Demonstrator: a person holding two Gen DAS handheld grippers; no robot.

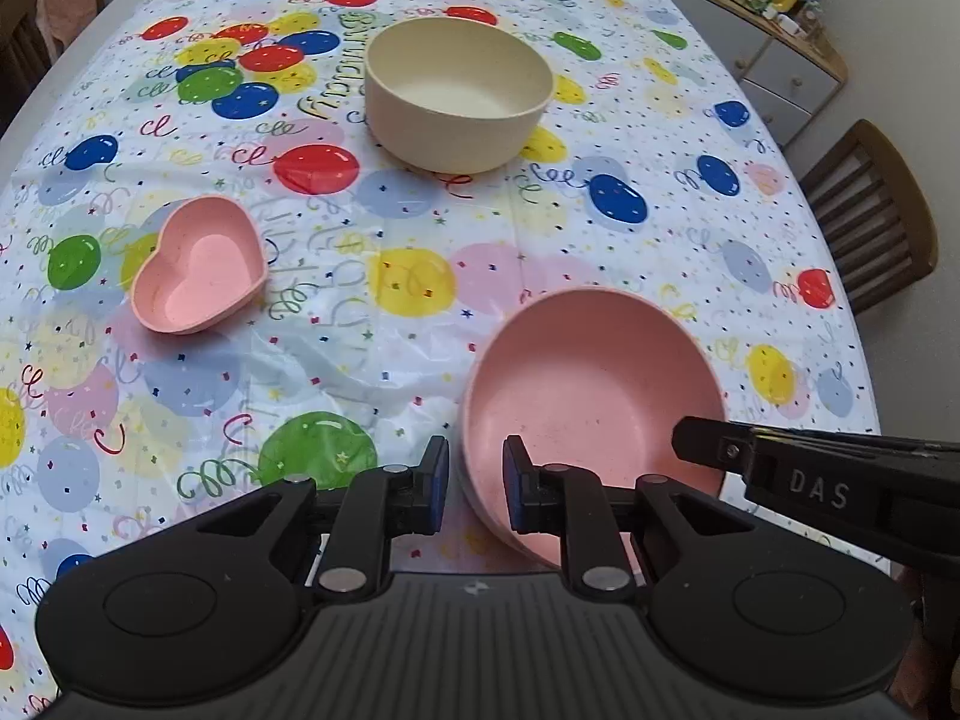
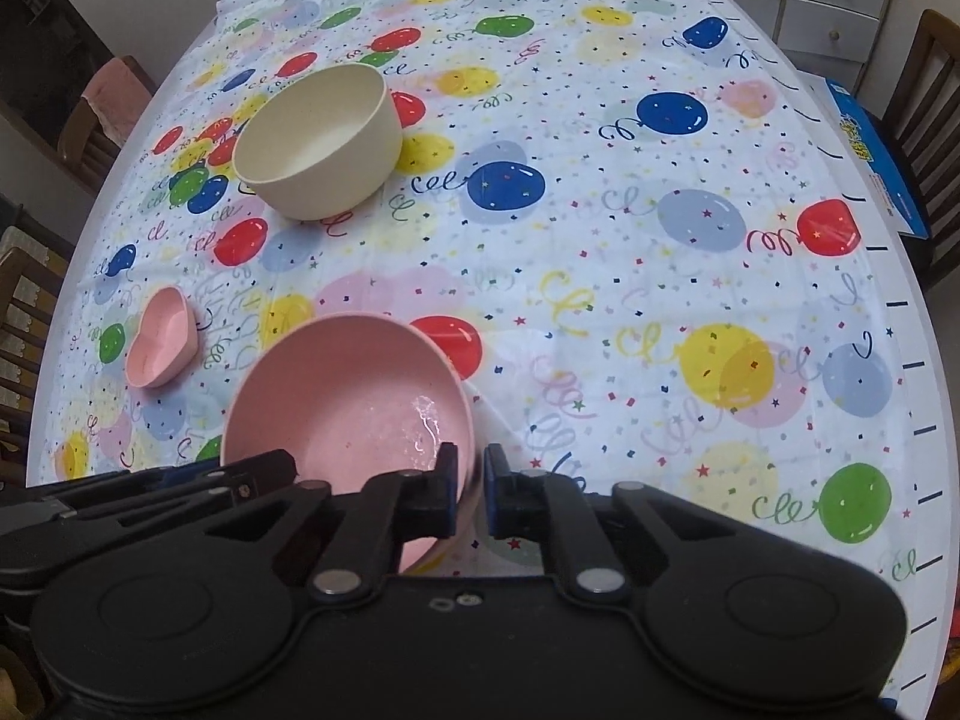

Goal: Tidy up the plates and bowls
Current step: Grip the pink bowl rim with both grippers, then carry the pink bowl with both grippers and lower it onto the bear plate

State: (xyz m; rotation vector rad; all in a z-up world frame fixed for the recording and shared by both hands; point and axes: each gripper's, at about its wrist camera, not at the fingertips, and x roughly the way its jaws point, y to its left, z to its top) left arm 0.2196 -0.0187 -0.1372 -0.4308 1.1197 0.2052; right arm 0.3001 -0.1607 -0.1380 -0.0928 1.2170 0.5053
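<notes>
Pink bowl [image 1: 591, 384] pinched at opposite rims by both jaws; cream bowl [image 1: 459, 93], heart dish [image 1: 198, 264] beyond — apart.

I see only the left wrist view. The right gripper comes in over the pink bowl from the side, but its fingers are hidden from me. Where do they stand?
Observer: The right gripper has one finger inside the pink bowl and one outside, closed on its rim.
Operator: Is the bowl dry inside?
Observer: No, a wet glint shows on the inner wall near that gripper.
Operator: Is anything further to the right?
Observer: A blue box lies by a wooden chair.
</notes>
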